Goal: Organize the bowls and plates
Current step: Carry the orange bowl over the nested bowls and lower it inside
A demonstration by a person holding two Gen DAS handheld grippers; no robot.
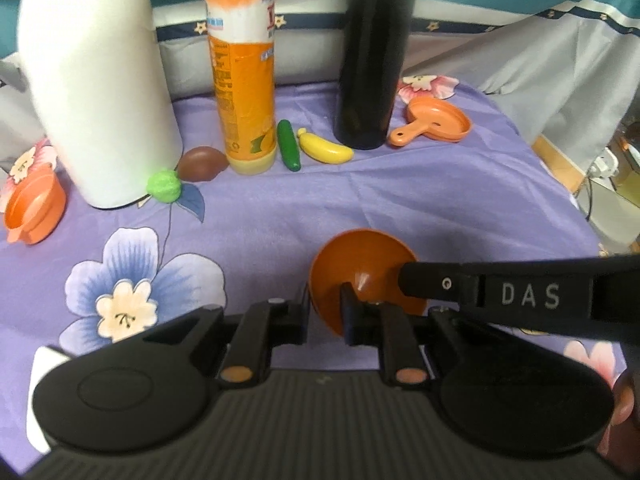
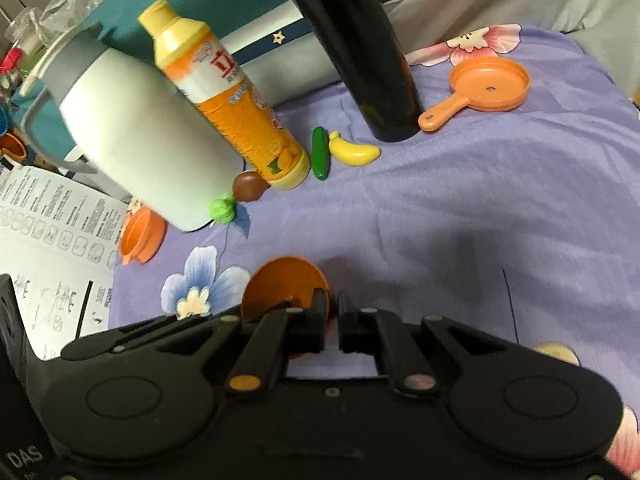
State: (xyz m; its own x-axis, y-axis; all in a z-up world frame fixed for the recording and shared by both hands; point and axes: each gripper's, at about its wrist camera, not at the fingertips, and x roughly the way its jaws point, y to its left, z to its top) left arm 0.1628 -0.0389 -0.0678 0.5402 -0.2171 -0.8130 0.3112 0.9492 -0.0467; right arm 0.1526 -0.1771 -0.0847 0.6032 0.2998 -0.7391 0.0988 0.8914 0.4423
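A small orange toy plate (image 1: 360,264) stands tilted on edge above the purple flowered cloth (image 1: 280,216), held between both grippers. My left gripper (image 1: 326,312) is shut on its lower rim. My right gripper (image 2: 331,312) is shut on the plate's (image 2: 286,284) right rim; its finger (image 1: 432,280) reaches in from the right in the left wrist view. An orange toy bowl (image 1: 34,208) lies on the cloth at far left, next to a white jug (image 1: 100,80); it also shows in the right wrist view (image 2: 142,236). An orange toy pan (image 1: 436,122) lies at the back right, also seen in the right wrist view (image 2: 484,86).
A white jug (image 2: 148,136), an orange-yellow bottle (image 1: 244,68) and a black bottle (image 1: 370,52) stand in a row at the back. Toy cucumber (image 1: 289,145), banana (image 1: 326,148), brown fruit (image 1: 202,163) and green ball (image 1: 164,186) lie between them. A printed paper sheet (image 2: 52,248) lies at left.
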